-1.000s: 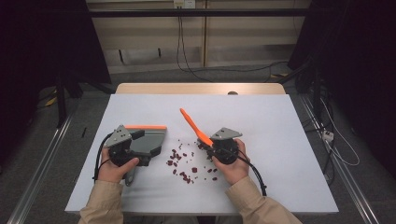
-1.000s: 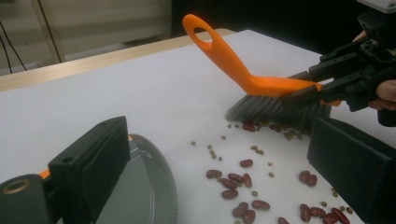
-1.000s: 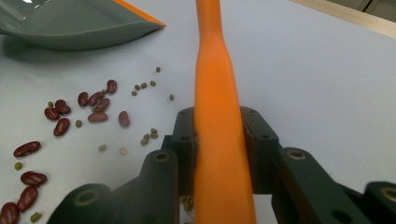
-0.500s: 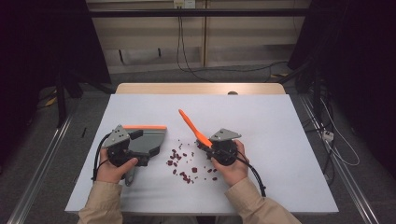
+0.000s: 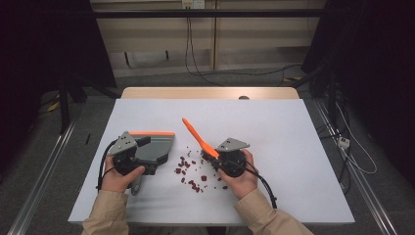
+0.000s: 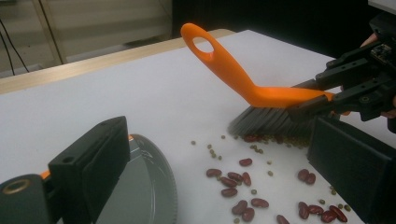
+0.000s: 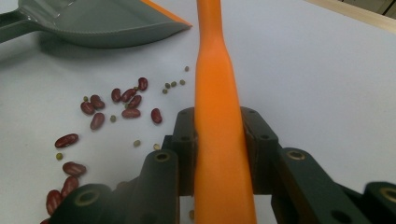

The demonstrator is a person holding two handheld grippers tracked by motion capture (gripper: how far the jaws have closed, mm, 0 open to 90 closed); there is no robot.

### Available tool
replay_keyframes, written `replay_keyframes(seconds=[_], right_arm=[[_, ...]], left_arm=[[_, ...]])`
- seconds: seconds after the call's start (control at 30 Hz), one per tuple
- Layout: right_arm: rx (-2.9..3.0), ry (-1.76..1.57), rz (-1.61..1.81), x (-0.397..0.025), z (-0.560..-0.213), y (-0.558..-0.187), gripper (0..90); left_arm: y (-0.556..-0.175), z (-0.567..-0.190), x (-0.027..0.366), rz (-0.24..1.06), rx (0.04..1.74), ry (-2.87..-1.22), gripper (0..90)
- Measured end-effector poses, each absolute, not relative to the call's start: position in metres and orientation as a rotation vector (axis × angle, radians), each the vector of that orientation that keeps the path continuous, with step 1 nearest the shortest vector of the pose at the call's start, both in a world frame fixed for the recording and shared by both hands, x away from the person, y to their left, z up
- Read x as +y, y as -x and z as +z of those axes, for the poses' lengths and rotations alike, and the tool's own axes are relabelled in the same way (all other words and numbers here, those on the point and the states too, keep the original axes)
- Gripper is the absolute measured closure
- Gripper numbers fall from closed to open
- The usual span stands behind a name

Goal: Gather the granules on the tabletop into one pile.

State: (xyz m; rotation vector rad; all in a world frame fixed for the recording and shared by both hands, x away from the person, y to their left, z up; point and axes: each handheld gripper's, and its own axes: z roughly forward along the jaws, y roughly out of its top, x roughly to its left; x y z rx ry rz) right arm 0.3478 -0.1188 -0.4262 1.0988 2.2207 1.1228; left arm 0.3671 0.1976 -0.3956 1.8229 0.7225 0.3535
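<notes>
Dark red beans (image 5: 192, 172) and small green ones lie scattered on the white table (image 5: 284, 127). My right gripper (image 5: 218, 155) is shut on an orange brush (image 5: 195, 133), jaws clamped on its handle (image 7: 215, 93). The grey bristles (image 6: 266, 122) touch the table at the right edge of the beans (image 6: 233, 179). A grey dustpan (image 5: 159, 147) with an orange rim lies left of the beans. My left gripper (image 5: 149, 155) is at the dustpan, jaws wide apart. One jaw is over the pan (image 6: 140, 186), the other over the table.
The table's far edge is a wooden strip (image 5: 210, 93). Cables (image 5: 195, 58) lie on the dark floor beyond it, and metal rails (image 5: 44, 161) run along both sides. The dustpan's handle (image 5: 136, 185) points toward the near edge.
The brush handle's tip and my right gripper have shifted slightly left toward the beans. The left gripper and dustpan have stayed in place.
</notes>
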Motion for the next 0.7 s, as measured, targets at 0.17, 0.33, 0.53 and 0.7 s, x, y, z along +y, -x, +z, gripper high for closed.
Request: replay_keyframes(seconds=[0.17,0.33,0.53,0.7], right_arm=[[2.230,-1.079,1.122,-0.115,-0.426,-0.346,71.0],[2.237,-1.074,1.139,-0.113,-0.425,-0.344,71.2],[2.243,-1.037,1.131,-0.111,-0.423,-0.345,71.5],[2.220,-0.995,1.185,-0.122,-0.410,-0.354,71.5]], left_arm=[[-0.367,-0.395,0.200,0.355,0.724,-1.815,5.8],[-0.367,-0.395,0.199,0.352,0.724,-1.818,5.8],[-0.367,-0.395,0.199,0.353,0.721,-1.816,5.8],[-0.367,-0.395,0.200,0.350,0.719,-1.817,5.8]])
